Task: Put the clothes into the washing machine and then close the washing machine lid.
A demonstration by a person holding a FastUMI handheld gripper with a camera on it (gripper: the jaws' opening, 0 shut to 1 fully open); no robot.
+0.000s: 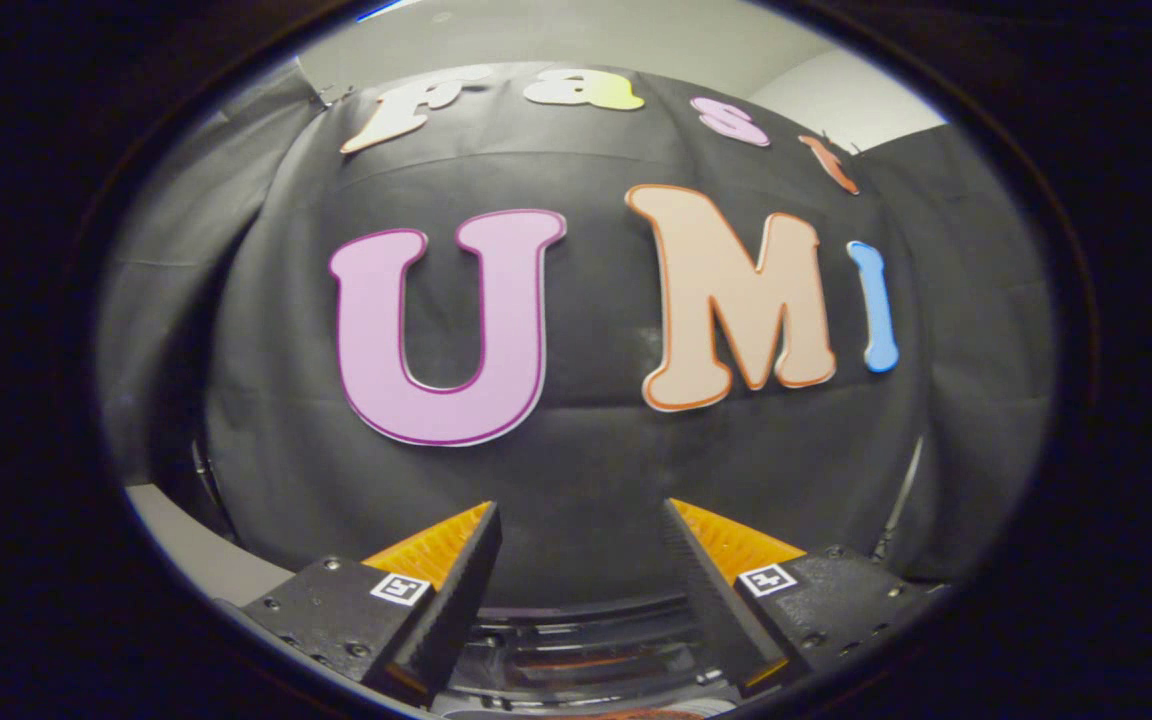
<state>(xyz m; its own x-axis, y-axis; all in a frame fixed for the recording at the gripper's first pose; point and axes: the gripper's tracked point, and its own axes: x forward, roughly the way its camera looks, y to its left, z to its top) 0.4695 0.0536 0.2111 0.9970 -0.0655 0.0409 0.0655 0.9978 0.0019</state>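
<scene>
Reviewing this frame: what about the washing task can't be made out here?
- Washing machine: gripper view, just a sliver below the open gripper; the fingers cover its sides.
- Lid state: cannot tell; cut off low.
- Clothes: cannot tell whether any lie inside.

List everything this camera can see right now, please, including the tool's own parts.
booth wall: one, black cloth, hanging straight ahead beyond the fingers
pale wall: one, whitish, above and behind the black cloth
pale surface: one strip, light grey, low beside the cloth, next to one finger
washing machine: one, dark glossy rounded top with curved ridges, low down between and just under the fingers; too little shows to tell whether its lid is up or down
square markers: two, black and white, one on each finger mount
fingers: two, spread wide apart, nothing between them, pointing at the cloth
</scene>
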